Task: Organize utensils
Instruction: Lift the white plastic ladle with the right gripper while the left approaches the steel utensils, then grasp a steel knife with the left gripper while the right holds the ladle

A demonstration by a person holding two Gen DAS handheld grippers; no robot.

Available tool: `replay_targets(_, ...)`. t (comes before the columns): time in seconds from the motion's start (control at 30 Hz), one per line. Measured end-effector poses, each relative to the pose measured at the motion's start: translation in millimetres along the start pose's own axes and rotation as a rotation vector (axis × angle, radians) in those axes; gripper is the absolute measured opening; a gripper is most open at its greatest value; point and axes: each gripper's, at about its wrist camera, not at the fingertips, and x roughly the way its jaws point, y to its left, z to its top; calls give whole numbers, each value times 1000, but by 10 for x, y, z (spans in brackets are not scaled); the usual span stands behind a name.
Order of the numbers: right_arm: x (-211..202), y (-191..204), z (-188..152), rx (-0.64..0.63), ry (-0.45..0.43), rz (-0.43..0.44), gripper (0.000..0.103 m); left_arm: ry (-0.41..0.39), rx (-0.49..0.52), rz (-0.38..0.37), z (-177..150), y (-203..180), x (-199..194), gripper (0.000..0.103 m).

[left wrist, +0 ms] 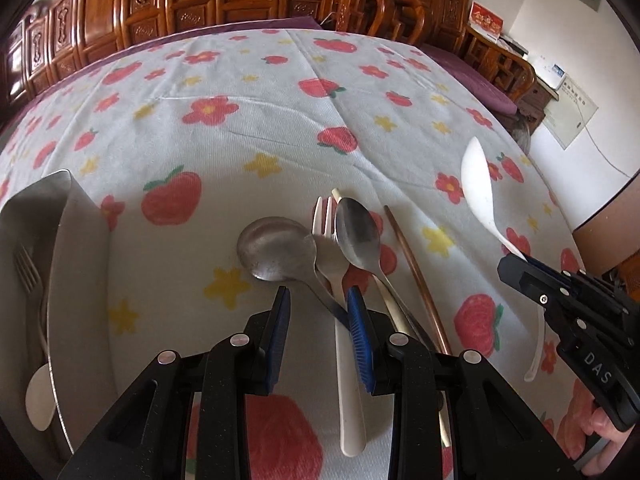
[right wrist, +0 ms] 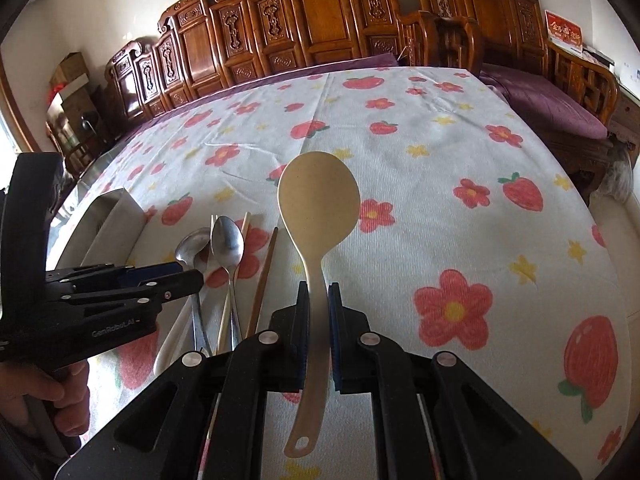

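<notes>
My right gripper (right wrist: 319, 292) is shut on the handle of a cream rice paddle (right wrist: 318, 196) and holds it above the table; it also shows in the left wrist view (left wrist: 478, 184). My left gripper (left wrist: 318, 300) is open, low over a pile of utensils: a round steel ladle spoon (left wrist: 276, 248), a steel spoon (left wrist: 357, 236), a white plastic fork (left wrist: 325, 216), and chopsticks (left wrist: 416, 276). The ladle's handle runs between its fingers. A steel tray (left wrist: 76, 240) at the left holds a fork (left wrist: 26, 276) and a white spoon (left wrist: 39, 400).
The table has a white cloth (right wrist: 440, 208) with red strawberries and flowers. Carved wooden chairs (right wrist: 320, 28) line the far edge, with a purple cushioned bench (right wrist: 560, 112) at the right.
</notes>
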Motion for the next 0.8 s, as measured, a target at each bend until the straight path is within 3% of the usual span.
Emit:
replay_targets(0.13,-17,-19,12,8,-7,4,11,-5,-11,-12,15,-3,34,27)
replay_targets(0.5,-49,-55,43,24,-23,10,11,-5,-98,-100,-10,160,24,8)
replay_targets(0.8,-57,-46,50,21,-27,6,11,-38,-54,-94,-25,136,-163,1)
